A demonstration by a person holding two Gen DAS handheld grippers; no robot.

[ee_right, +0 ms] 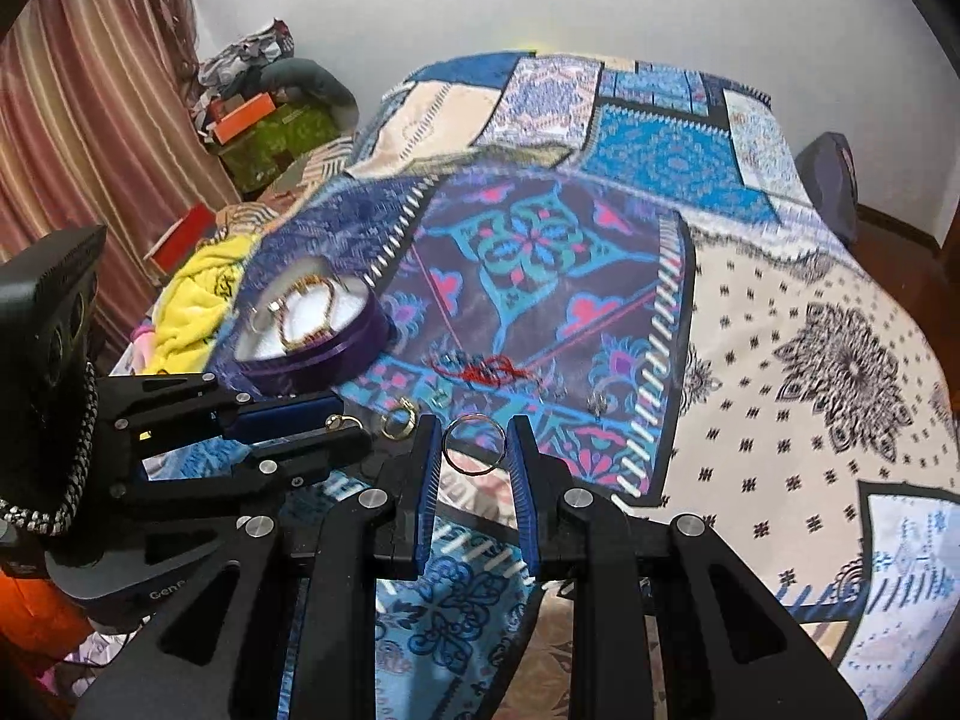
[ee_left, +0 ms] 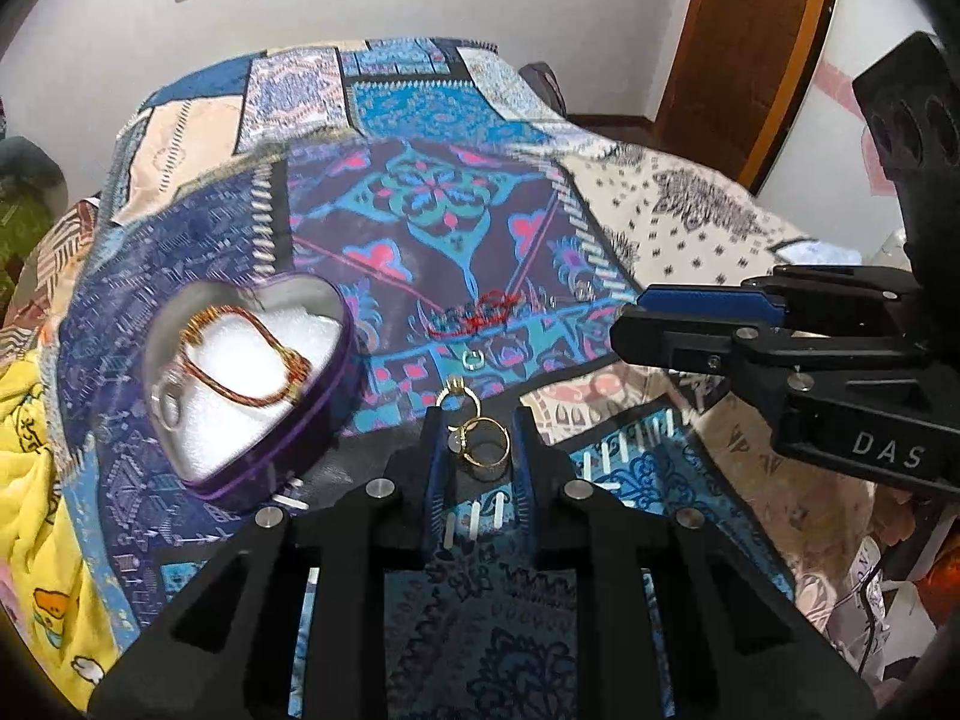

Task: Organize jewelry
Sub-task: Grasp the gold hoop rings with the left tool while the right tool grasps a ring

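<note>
A purple heart-shaped tin with white foam holds a gold-red bracelet; it also shows in the right wrist view. My left gripper is shut on a gold ring, with a second gold ring on the quilt just ahead. My right gripper is shut on a larger thin ring. A red thread tangle and small pieces lie farther out on the quilt. In the right wrist view the left gripper is at left with a gold ring showing at its tip.
The patchwork quilt covers the bed. A yellow blanket lies at the left edge. A small silver ring and an earring lie loose. Curtains and boxes stand beyond the bed; a door is at the right.
</note>
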